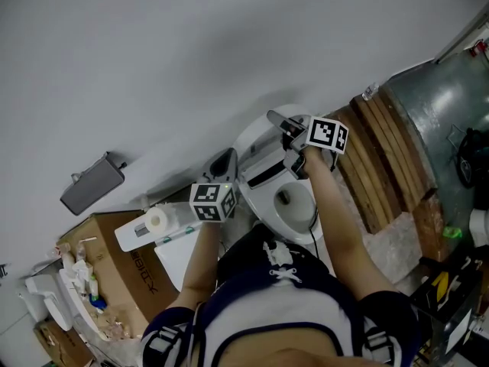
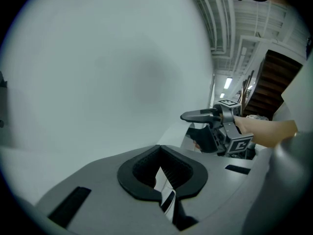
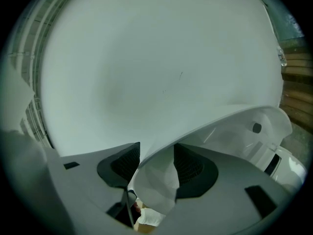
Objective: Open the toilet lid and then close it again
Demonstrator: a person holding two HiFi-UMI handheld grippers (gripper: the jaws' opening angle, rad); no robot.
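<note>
Over toilet (image 1: pixel 304 219): right hand-held gripper (image 3: pixel 155 156) spread around lid (image 3: pixel 215 131) edge; left hand-held gripper (image 2: pixel 160 155) pressed together.

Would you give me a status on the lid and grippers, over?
Left gripper shut, empty, beside the toilet. Right gripper open, edge of the lid between its jaws. Lid raised. Nothing seen blocking it.

Dim, flat light; fisheye edges w/ vignetting.

I'm seeing a dark navy top (image 1: pixel 284 312) with white trim bands and a white lace (image 1: pixel 278 261) near its neck. The left gripper (image 1: pixel 223 161) and right gripper (image 1: pixel 280 121) are grey with black ribbed pads (image 2: pixel 177 173). Each has a black-and-white marker cube (image 1: pixel 212 202).
</note>
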